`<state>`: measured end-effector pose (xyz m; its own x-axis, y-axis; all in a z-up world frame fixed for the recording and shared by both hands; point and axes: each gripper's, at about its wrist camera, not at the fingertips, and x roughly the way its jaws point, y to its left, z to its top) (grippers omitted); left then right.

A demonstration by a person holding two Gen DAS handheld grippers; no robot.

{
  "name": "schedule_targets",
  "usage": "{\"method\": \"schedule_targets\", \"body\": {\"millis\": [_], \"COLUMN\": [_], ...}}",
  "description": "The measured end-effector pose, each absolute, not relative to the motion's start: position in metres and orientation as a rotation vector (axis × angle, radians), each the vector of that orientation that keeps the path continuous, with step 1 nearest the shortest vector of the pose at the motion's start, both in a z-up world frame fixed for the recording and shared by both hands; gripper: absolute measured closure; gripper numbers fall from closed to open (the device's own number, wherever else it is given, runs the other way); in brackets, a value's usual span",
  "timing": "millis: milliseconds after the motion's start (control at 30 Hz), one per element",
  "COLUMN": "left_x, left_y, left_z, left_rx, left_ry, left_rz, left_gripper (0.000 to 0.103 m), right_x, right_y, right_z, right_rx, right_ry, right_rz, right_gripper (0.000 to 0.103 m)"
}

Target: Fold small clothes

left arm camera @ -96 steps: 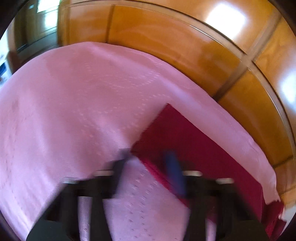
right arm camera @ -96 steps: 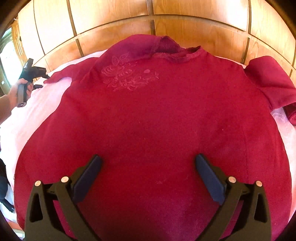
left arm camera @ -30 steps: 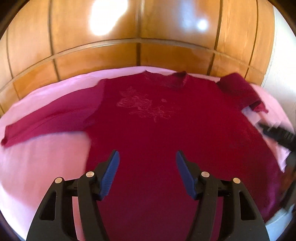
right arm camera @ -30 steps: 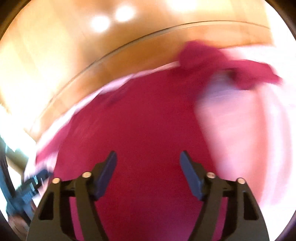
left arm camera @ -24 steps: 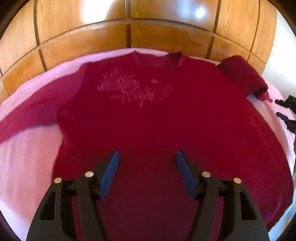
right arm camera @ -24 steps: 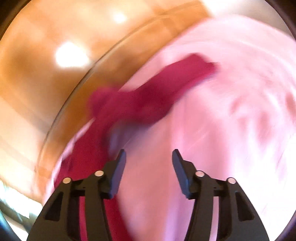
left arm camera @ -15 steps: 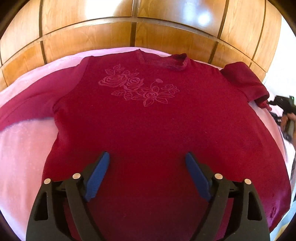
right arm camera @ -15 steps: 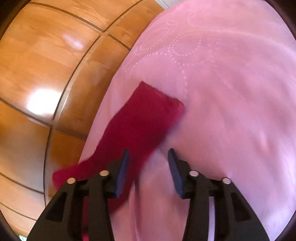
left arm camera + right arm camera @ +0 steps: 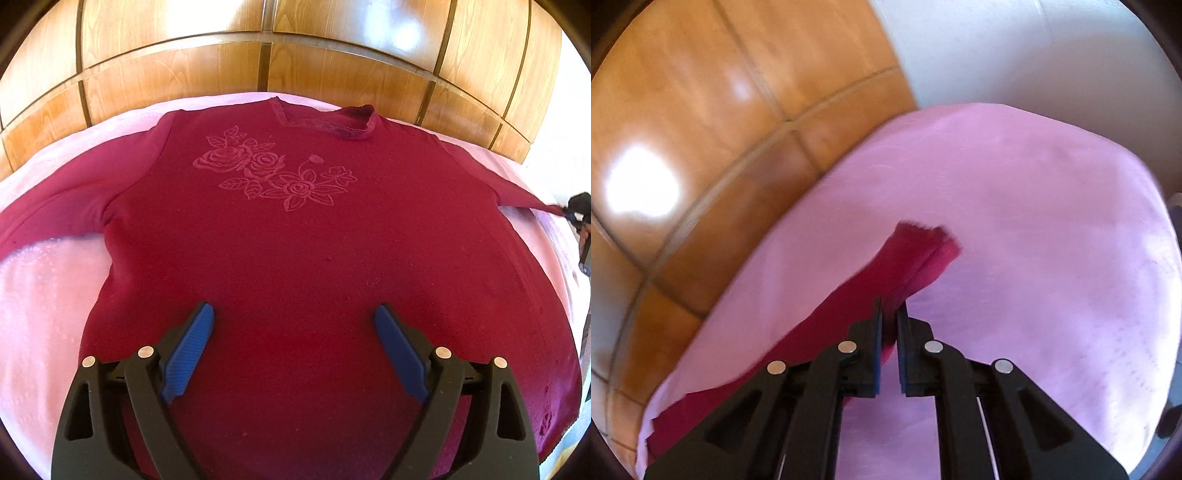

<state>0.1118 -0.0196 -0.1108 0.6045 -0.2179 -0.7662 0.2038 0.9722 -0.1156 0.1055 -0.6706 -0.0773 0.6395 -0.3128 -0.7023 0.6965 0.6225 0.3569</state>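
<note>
A dark red long-sleeved top (image 9: 295, 236) with an embossed rose pattern (image 9: 273, 173) lies face up on a pink bedspread (image 9: 40, 280). My left gripper (image 9: 293, 325) is open and empty, hovering over the lower body of the top. My right gripper (image 9: 889, 317) is shut on the right sleeve (image 9: 916, 254) near its cuff and holds it stretched out to the side. In the left wrist view the right gripper (image 9: 578, 210) shows at the far right edge at the end of the taut sleeve (image 9: 517, 195). The left sleeve (image 9: 55, 210) lies flat.
A wooden panelled headboard (image 9: 266, 51) runs along the far side of the bed, just behind the collar (image 9: 325, 122). A white wall (image 9: 1034, 55) stands beyond the bed's right corner. The bedspread (image 9: 1052, 240) extends past the sleeve cuff to the right.
My right gripper has closed on the right sleeve near its cuff and pulled it out straight; it was folded over before. My left gripper has opened wider and moved closer over the top.
</note>
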Motion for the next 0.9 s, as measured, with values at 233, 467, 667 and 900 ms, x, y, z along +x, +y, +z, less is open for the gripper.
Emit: {"method": "schedule_targets", "body": {"millis": [233,467,667,900], "left_x": [0.112,0.112,0.112,0.11], "left_y": [-0.019,-0.017,-0.017,-0.017], "left_z": [-0.111,-0.112,-0.113,-0.112], "left_rx": [-0.018,-0.033,-0.047,-0.045], "left_ry": [0.888,0.881,0.876,0.883], "left_rz": [-0.244,-0.262,-0.278,-0.299], "left_gripper": [0.015,0.012,0.01,0.005], "right_x": [0.103,0.07,0.038,0.004], "right_y": [-0.663,-0.569,-0.435,-0.36], "right_z": [-0.117,-0.073,-0.089,-0.108], "right_rx": [0.693,0.606,0.483,0.268], "right_ry": [0.729,0.746,0.95,1.038], "right_rz": [-0.613,-0.226,0.198,0.232], "right_gripper": [0.068,0.045,0.061,0.093]}}
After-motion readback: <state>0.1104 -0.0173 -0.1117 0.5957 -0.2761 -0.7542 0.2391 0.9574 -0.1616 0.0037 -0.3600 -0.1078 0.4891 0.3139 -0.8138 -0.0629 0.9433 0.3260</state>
